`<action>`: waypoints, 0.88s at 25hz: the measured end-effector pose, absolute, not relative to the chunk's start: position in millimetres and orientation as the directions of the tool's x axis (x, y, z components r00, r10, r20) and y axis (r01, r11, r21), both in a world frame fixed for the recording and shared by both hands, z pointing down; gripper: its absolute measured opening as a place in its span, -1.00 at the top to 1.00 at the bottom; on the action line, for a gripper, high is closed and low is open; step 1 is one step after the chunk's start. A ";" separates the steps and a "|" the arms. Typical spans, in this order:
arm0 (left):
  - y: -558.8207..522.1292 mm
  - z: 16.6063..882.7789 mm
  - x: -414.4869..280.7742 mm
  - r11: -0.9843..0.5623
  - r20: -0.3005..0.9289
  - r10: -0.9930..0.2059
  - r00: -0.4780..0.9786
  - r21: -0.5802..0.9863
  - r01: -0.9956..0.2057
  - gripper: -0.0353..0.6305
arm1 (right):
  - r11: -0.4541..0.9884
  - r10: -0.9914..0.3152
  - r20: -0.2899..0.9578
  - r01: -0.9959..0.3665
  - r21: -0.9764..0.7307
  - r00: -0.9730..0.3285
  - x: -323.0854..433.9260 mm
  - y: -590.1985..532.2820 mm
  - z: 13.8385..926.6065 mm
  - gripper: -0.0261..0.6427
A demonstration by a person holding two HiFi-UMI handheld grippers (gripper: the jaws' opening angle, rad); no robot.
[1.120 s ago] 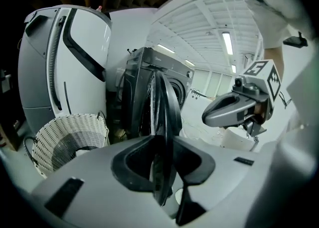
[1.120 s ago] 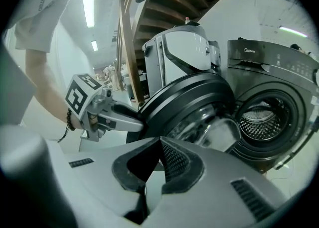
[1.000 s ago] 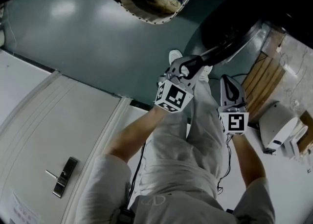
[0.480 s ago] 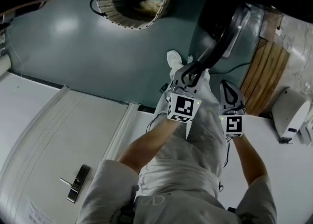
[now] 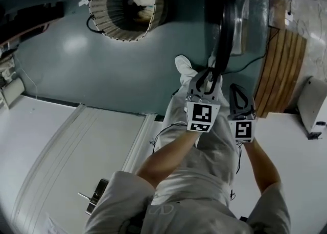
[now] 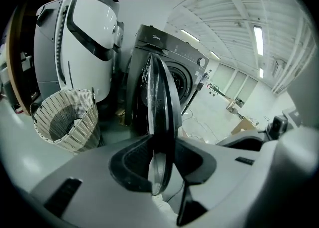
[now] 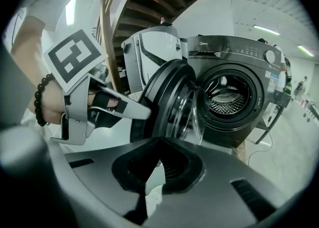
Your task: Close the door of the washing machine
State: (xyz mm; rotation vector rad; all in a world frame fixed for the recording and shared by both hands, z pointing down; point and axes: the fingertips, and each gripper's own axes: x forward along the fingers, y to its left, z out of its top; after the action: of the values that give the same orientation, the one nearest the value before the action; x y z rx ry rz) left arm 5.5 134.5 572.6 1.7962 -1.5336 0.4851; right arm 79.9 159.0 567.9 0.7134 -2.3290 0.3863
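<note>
The dark front-loading washing machine (image 7: 234, 87) stands with its drum (image 7: 227, 100) exposed. Its round glass door (image 7: 169, 102) hangs partly swung out. In the left gripper view the door (image 6: 162, 117) shows edge-on, its rim between the jaws of my left gripper (image 6: 162, 165). Those jaws are opening, though the pads still look to be against the rim. From the head view my left gripper (image 5: 205, 80) reaches up to the door's edge (image 5: 225, 33). My right gripper (image 5: 241, 101) hovers just to its right, shut and empty, short of the door.
A wicker laundry basket (image 5: 125, 5) with cloth inside stands left of the machine, beside a white appliance (image 6: 84, 43). Wooden slats (image 5: 283, 69) lean at the right. A cable runs along the floor. The person's legs and white shoe (image 5: 184, 67) are below the grippers.
The door has swung from slanting right to nearly edge-on, carried by my left gripper. Both grippers have shifted across the view, and the basket has drifted left.
</note>
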 end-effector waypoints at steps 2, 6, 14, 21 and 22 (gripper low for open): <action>131.7 573.1 15.0 -0.026 0.693 -0.685 0.225 0.286 -0.958 0.53 | 0.795 -0.402 0.675 -0.602 -0.078 -0.619 91.6 159.2 571.0 0.89; 126.2 573.4 34.4 0.001 0.715 -0.659 0.232 0.309 -0.951 0.51 | 0.773 -0.434 0.675 -0.631 -0.061 -0.597 113.9 158.6 573.5 0.89; 113.5 575.6 68.1 0.031 0.737 -0.620 0.270 0.367 -0.930 0.47 | 0.760 -0.444 0.687 -0.648 -0.052 -0.576 137.8 158.9 580.6 0.89; 104.5 576.2 89.0 0.045 0.749 -0.595 0.291 0.393 -0.919 0.43 | 0.753 -0.452 0.672 -0.654 -0.065 -0.586 146.3 153.1 589.0 0.89; 103.3 576.1 91.9 0.048 0.752 -0.590 0.293 0.395 -0.917 0.43 | 0.753 -0.456 0.669 -0.655 -0.060 -0.586 148.2 151.7 590.2 0.89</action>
State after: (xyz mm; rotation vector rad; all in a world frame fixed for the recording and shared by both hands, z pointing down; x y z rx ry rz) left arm 91.9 103.3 576.1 1.6448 -1.3993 0.4480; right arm 148.2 151.7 590.2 0.8297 -2.2990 0.3987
